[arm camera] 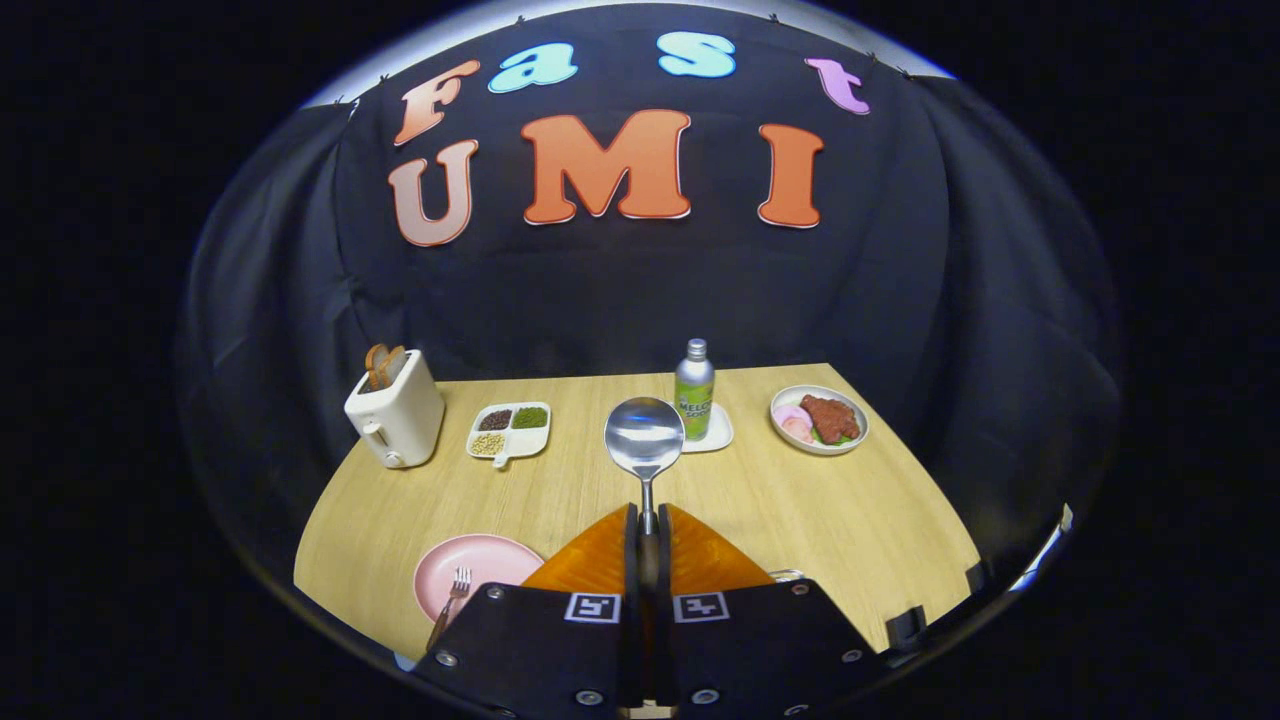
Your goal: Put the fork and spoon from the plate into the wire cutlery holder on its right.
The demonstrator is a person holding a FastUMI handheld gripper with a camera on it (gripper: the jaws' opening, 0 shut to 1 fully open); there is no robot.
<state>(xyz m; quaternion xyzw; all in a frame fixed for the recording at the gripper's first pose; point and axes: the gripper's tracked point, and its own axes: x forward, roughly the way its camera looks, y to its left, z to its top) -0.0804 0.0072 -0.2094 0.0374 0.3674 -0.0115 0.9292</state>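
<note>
Both fingers of the hand-held gripper (647, 520) clamp the spoon (644, 440), above bare table (860, 510).

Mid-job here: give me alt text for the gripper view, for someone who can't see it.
The tongs are shut on a spoon, its bowl sticking up ahead of them above a wooden table. A fork still lies on the pink plate beside the tongs; beyond stand a toaster, a bottle and a plate of food.

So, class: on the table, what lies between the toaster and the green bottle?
In the gripper view, a divided dish of grains sits between toaster and bottle; the spoon held in the jaws also rises there.
</note>
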